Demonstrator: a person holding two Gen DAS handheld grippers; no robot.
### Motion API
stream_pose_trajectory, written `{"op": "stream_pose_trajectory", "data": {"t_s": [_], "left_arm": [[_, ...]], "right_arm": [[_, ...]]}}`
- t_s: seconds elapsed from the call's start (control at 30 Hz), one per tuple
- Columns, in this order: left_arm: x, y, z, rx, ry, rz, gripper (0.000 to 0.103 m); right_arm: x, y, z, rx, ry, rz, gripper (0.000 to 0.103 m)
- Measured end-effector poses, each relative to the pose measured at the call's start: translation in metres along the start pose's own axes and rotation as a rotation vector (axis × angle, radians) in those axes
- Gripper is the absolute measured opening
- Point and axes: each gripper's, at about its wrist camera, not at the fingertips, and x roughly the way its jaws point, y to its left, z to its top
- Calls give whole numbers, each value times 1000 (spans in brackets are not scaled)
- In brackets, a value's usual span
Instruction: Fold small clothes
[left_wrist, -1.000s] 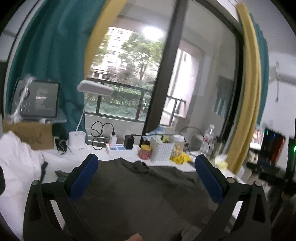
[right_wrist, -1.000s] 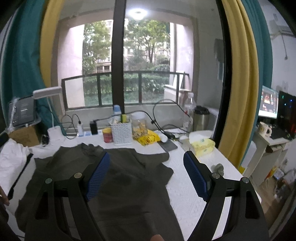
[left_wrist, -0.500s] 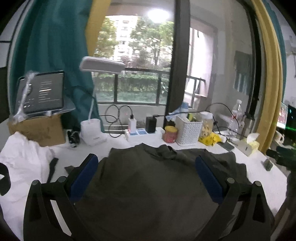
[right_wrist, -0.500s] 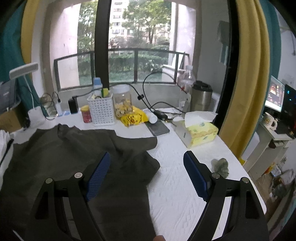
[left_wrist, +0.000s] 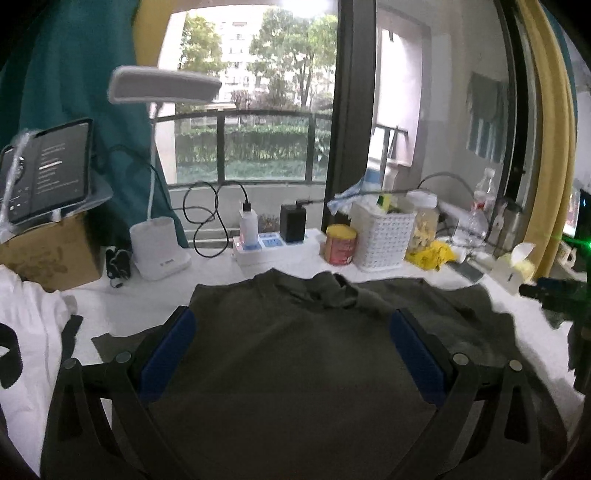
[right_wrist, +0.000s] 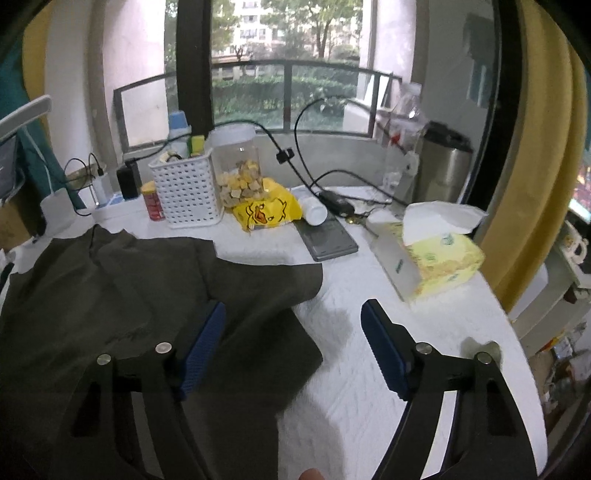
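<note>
A dark olive T-shirt (left_wrist: 288, 354) lies spread on the white table (right_wrist: 354, 325), collar toward the window. My left gripper (left_wrist: 291, 332) hovers open over the shirt's chest, nothing between its blue pads. In the right wrist view the same T-shirt (right_wrist: 110, 302) fills the left half, its right sleeve (right_wrist: 273, 284) folded over the table. My right gripper (right_wrist: 293, 325) hangs above that sleeve's edge, its jaws wide and closing a little, with nothing pressed between them. The right gripper's body shows at the far right of the left wrist view.
Along the window side stand a white basket (right_wrist: 186, 195), a red can (left_wrist: 340, 245), a snack jar (right_wrist: 240, 173), a yellow bag (right_wrist: 267, 212), a power strip (left_wrist: 273, 247) and a lamp (left_wrist: 159, 251). A tissue box (right_wrist: 432, 262) sits right; white clothing (left_wrist: 26, 343) lies left.
Both grippers have come down and forward toward the shirt, which now fills more of each view. The right gripper moved right, over the sleeve, and its jaws narrowed slightly.
</note>
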Motion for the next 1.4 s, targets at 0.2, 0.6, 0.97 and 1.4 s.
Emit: {"op": "stream_pose_trajectory", "data": {"t_s": [0.2, 0.6, 0.97, 1.4], "left_arm": [[32, -6, -2, 41, 51, -12, 102], [81, -8, 0, 30, 140, 24, 102], [101, -7, 1, 37, 194, 35, 102], [88, -11, 8, 56, 173, 51, 102]], "right_arm": [[44, -7, 15, -30, 46, -1, 78], [120, -17, 20, -25, 171, 67, 63], [121, -7, 14, -64, 151, 120, 10], [76, -55, 16, 49, -1, -16, 7]]}}
